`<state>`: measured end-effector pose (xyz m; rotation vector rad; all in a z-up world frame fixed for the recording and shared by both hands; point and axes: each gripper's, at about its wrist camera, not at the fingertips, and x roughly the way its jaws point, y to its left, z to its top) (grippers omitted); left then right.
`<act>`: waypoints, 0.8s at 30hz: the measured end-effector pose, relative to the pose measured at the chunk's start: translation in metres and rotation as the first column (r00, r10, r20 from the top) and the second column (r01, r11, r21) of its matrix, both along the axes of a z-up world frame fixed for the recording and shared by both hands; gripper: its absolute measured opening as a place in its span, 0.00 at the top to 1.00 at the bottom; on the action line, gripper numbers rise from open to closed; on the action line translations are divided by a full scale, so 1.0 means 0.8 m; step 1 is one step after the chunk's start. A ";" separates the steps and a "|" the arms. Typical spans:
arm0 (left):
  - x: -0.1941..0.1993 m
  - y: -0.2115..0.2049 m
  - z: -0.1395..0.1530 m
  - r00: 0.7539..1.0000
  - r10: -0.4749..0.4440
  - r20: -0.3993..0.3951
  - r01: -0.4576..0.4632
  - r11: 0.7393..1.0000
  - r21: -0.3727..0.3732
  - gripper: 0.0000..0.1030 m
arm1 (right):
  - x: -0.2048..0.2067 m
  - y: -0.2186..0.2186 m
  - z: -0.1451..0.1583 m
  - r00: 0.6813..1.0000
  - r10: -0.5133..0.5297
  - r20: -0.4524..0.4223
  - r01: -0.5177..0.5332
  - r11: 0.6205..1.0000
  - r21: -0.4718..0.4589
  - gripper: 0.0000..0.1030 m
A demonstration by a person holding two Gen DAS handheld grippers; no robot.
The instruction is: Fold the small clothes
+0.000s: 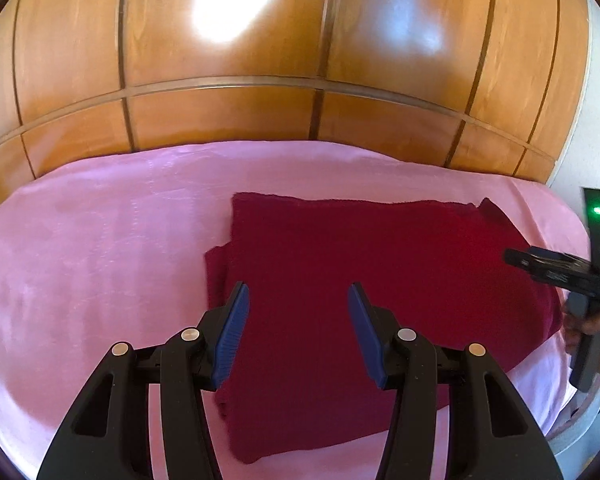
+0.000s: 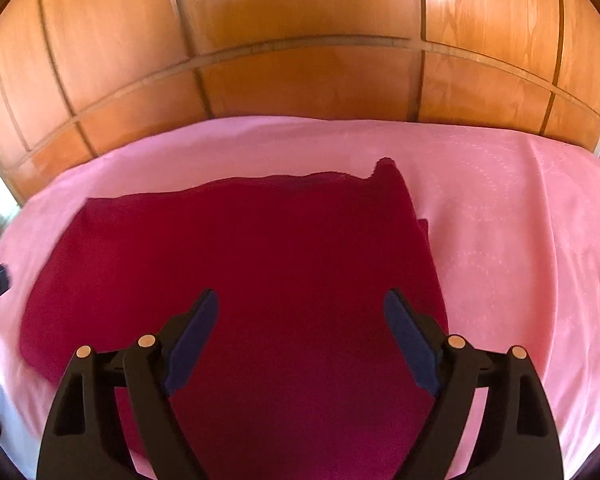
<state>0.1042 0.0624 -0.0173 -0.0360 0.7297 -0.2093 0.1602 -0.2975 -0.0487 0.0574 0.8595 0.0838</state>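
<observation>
A dark red cloth is laid folded on the pink bed sheet, in front of a wooden panelled wall. The left gripper is held above it with its fingers spread and nothing between them. The right gripper (also seen at the edge of the left view) is spread wide too, empty.

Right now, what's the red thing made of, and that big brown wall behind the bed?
The red cloth looks like soft, matte knit or fleece fabric: it lies folded in limp layers. The brown wall looks like glossy varnished wood panels: grain lines and bright reflections show.
</observation>
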 end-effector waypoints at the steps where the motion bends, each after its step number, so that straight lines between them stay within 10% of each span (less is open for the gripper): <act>1: 0.002 -0.003 -0.002 1.000 -0.005 -0.006 0.005 1.000 0.000 0.51 | 0.008 -0.001 -0.007 1.000 -0.016 -0.010 0.016 1.000 -0.011 0.18; 17: 0.025 -0.001 -0.021 0.999 0.023 -0.043 -0.022 0.999 0.044 0.51 | 0.020 -0.010 -0.050 0.998 -0.060 0.027 0.059 0.998 0.009 0.12; 24: 0.062 0.073 -0.020 0.986 0.075 -0.146 -0.097 0.984 -0.150 0.62 | 0.019 -0.010 -0.051 0.998 -0.058 0.033 0.058 0.998 0.006 0.12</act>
